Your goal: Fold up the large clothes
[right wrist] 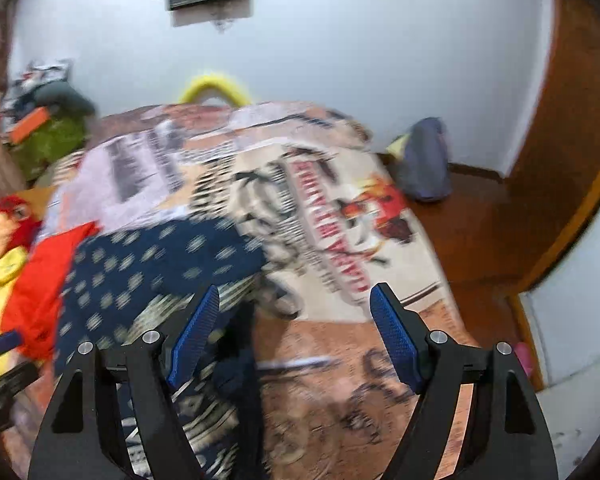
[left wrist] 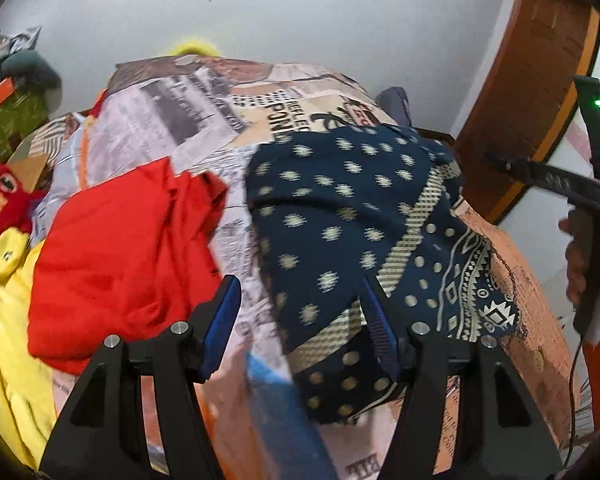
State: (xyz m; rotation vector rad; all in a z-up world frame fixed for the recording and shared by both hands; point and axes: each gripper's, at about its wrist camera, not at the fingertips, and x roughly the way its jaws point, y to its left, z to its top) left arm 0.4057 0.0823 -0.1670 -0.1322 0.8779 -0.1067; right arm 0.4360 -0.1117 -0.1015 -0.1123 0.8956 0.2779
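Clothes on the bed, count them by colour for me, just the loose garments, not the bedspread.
Red garment: 1
Navy patterned garment: 1
Yellow garment: 1
Total: 3

- My left gripper (left wrist: 300, 312): black arms, ribbed blue pads (left wrist: 222, 328), silver screws.
- My right gripper (right wrist: 296, 328) matches it; seen from the left camera it carries a green light and a thin black cable.

The right gripper (right wrist: 294, 300) hangs agape above the printed bedspread (right wrist: 340, 240); at nine o'clock lies a navy dotted garment (right wrist: 148, 264), blurred, seemingly crumpled.
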